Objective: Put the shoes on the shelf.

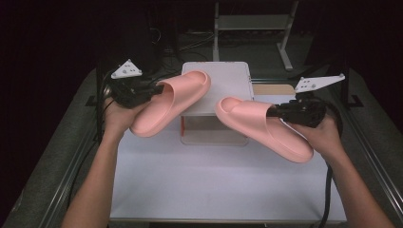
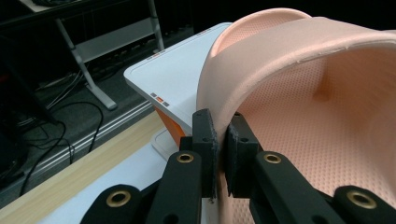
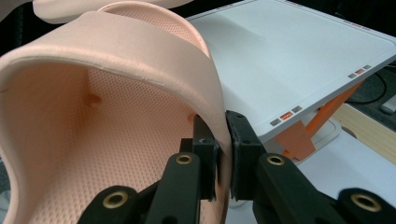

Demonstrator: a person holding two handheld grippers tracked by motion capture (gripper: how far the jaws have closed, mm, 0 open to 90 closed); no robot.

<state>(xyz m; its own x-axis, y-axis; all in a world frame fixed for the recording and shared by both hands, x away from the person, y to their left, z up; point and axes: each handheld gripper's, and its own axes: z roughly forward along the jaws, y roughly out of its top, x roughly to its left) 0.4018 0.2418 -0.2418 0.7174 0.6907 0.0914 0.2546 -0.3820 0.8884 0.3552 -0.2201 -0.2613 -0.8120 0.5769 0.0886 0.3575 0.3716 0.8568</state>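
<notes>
- You hold a pink slipper in each gripper, both lifted clear of the white tabletop (image 1: 214, 180).
- They look like light, soft foam with a dimpled footbed, so expect the strap to flex; its thin edge is the natural place to pinch.
- Your left gripper (image 2: 222, 140) has its jaws closed narrow on the strap edge of the left slipper (image 1: 171, 102).
- Your right gripper (image 3: 222, 140) pinches the right slipper (image 1: 263, 128) the same way, beside the white stand (image 1: 223, 80).
</notes>
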